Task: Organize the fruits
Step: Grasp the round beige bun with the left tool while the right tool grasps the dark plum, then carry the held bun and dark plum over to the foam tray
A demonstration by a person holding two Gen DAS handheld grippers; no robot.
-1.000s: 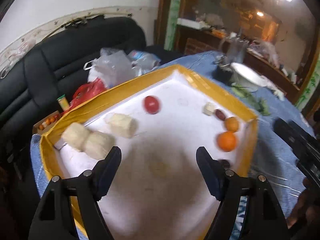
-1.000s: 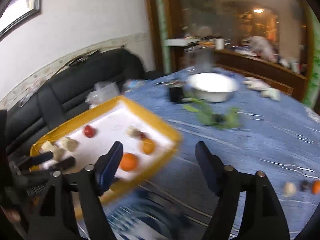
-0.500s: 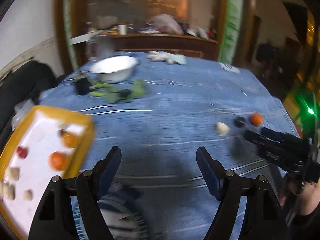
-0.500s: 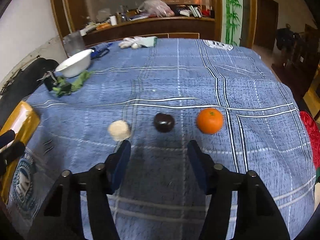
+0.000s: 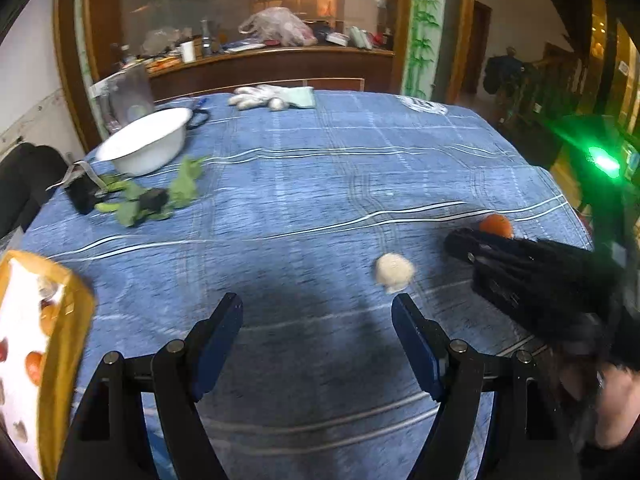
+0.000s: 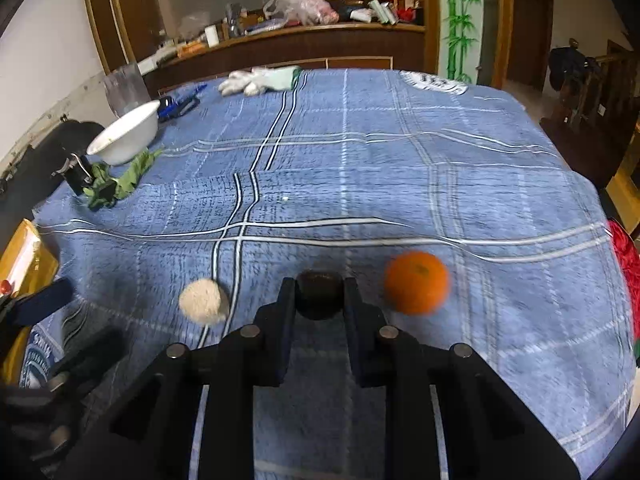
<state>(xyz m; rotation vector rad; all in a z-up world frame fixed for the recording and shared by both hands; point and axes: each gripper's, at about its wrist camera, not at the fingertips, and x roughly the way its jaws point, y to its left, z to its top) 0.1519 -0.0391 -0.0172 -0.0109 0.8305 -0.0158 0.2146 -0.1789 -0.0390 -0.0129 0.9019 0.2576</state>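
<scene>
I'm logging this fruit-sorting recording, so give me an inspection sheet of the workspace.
Surface: blue checked tablecloth.
Job's things: dark fruit, orange and pale ball in a row; yellow tray holding fruit at left.
Clutter: white bowl, green leaves, gloves.
Grippers: right gripper closed around the dark fruit; left gripper open, empty.
Cables: nothing seen.
Surroundings: cluttered wooden counter.

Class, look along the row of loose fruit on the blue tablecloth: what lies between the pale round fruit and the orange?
In the right wrist view, a dark round fruit sits between the pale round fruit and the orange, with the right gripper closed around it.
</scene>
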